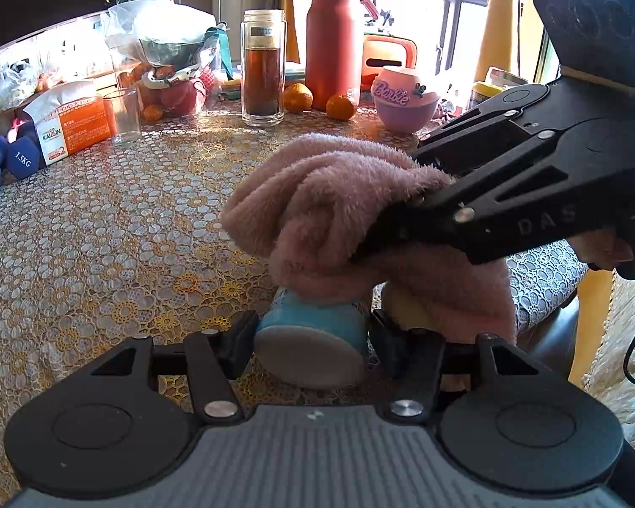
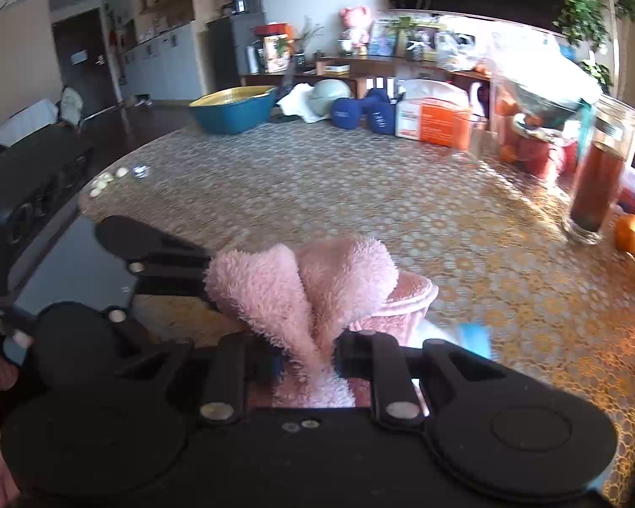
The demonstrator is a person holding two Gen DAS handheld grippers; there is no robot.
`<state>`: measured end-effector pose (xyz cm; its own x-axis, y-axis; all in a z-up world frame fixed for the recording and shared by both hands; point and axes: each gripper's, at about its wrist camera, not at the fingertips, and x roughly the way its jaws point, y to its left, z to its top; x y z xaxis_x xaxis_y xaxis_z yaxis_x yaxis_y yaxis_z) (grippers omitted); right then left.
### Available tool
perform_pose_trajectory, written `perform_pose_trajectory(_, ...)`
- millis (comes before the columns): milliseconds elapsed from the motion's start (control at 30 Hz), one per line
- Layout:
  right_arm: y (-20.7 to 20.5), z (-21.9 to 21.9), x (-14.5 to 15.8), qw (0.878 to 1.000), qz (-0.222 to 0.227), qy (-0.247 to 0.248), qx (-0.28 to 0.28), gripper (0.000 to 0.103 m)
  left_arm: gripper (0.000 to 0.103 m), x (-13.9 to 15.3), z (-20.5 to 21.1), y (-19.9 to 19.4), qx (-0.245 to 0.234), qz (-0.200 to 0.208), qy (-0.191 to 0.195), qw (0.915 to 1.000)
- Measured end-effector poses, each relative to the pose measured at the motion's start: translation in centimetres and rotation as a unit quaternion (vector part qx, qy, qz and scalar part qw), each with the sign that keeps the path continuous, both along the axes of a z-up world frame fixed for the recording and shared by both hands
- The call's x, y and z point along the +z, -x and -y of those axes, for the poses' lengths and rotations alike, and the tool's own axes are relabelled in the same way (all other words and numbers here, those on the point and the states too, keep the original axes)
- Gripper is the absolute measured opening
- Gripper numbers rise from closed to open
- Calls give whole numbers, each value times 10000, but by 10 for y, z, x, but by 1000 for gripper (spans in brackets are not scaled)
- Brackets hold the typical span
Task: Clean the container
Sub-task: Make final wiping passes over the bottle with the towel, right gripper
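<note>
A light blue container (image 1: 313, 330) is held tipped over in my left gripper (image 1: 313, 338), which is shut on its sides, so its pale base faces the left wrist camera. A fluffy pink towel (image 1: 330, 203) is bunched over the container's far end and hides the mouth. My right gripper (image 1: 387, 207) comes in from the right, shut on the towel. In the right wrist view the towel (image 2: 300, 292) fans out from between the closed right gripper (image 2: 309, 355). Only a blurred sliver of the blue container (image 2: 474, 336) shows there. One of the left gripper's fingers (image 2: 161, 249) lies behind the towel.
At the back of the patterned table (image 1: 106, 233) stand a glass tea bottle (image 1: 262, 67), a red flask (image 1: 334, 42), oranges (image 1: 340, 106), a pink Barbie bowl (image 1: 402, 97), an empty glass (image 1: 125, 114), an orange box (image 1: 76, 122) and blue dumbbells (image 1: 17, 156). A teal basin (image 2: 233, 110) sits far off.
</note>
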<state>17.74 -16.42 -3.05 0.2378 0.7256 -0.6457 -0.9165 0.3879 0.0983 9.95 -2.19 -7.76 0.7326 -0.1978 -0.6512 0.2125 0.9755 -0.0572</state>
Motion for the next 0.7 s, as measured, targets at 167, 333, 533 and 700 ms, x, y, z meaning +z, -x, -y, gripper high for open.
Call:
perform_pose_trajectory(167,-18,10,-2,9993,22,-4,-381,19,57,6,-2,-7,-71,101,-68,9999)
perform_pose_trajectory(333,-35,15,-4,9978,63,54,-665,20,57,7,-6,-14,-53,95,-75,9999)
perform_pose_trajectory(533,-51,23,-14,9942,124,233,-1041,20,57,8,-11,-21,-71,123,-190,9997)
perform_pose_trajectory(700,-56,30,-25,9890,164,447,-1402,19,57,7,-16,-24,-15,116,-182,9998)
